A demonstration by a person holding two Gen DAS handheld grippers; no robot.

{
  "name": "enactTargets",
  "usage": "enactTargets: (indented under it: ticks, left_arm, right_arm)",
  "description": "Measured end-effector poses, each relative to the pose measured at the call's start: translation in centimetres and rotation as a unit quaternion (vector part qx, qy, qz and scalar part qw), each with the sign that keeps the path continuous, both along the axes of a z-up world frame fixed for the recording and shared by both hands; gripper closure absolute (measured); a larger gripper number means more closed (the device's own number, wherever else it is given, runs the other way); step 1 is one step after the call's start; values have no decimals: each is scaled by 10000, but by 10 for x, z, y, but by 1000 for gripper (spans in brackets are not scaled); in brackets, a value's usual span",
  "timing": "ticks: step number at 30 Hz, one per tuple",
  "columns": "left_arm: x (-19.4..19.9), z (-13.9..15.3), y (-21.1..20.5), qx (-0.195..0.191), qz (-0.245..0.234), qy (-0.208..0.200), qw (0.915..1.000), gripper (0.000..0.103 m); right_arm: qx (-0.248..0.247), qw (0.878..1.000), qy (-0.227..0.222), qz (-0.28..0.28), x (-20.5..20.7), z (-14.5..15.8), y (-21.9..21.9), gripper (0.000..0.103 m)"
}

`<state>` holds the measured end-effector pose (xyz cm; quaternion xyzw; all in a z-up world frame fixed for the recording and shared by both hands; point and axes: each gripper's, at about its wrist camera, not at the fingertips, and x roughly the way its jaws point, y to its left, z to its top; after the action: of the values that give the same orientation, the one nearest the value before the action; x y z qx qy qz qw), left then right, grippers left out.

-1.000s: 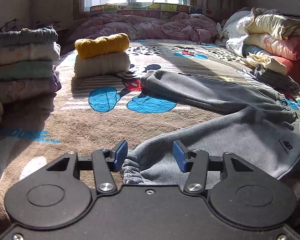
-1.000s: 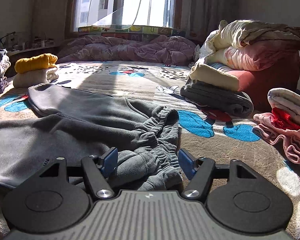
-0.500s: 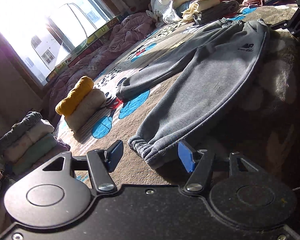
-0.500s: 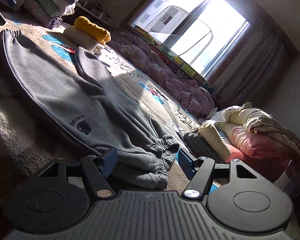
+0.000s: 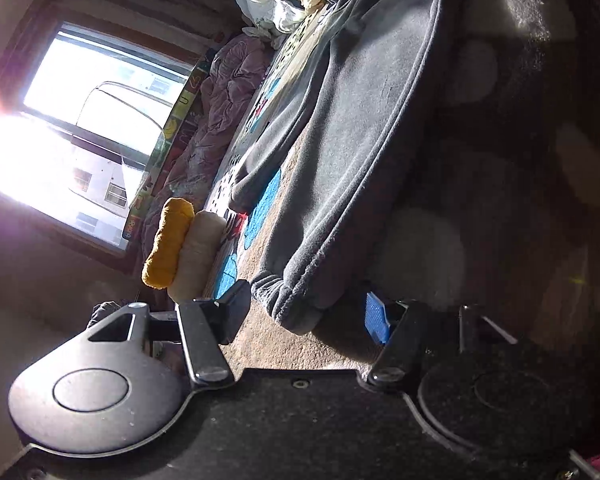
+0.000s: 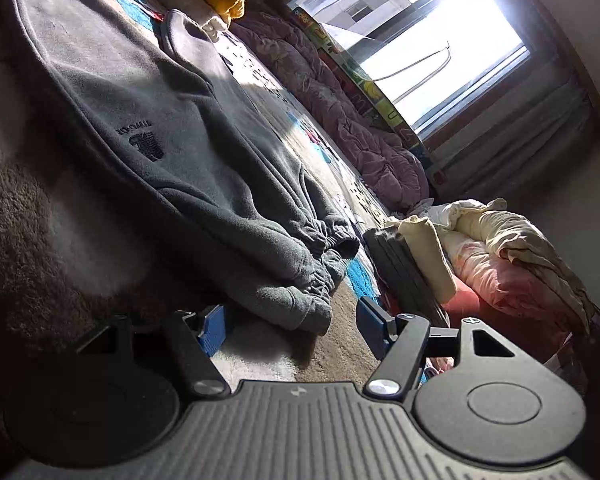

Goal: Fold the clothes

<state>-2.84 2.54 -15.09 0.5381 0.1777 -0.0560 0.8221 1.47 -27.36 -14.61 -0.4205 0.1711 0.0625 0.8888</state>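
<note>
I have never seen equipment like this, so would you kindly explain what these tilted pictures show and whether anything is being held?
There is no robot here: a person carries a hand-held two-finger claw in each hand, and a wide-angle camera on each looks forward along its fingers. Both views are strongly tilted, so the room leans.

In the left view, the left claw stands open around an ankle cuff of the grey sweatpants. In the right view, the right claw stands open around the waistband end.

Neither claw grips anything; the pants lie spread flat on a patterned blanket. Beyond them sit a yellow and a cream folded garment, a bright window, and piled bedding.
</note>
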Motion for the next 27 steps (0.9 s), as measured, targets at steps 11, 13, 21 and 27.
enactTargets:
  ticks: [11,13,21,27]
  left_arm:
    - [18,19,11,-777,148,-392,9961,71]
    - [18,22,11,-963,192,-407,9943,73]
    - [37,59,21,-2065,549,-500,9756,77]
    - [78,90,25,-2475,714,-708,9637,80]
  right_arm:
    - [19,9968,122,786,10,-1,-10,63]
    - [66,9963,253,822,11,0,-9,73]
    - [898,9938,4,650,8,38,-21,85]
    - [1556,9864,-218,482,37,66,-27,87]
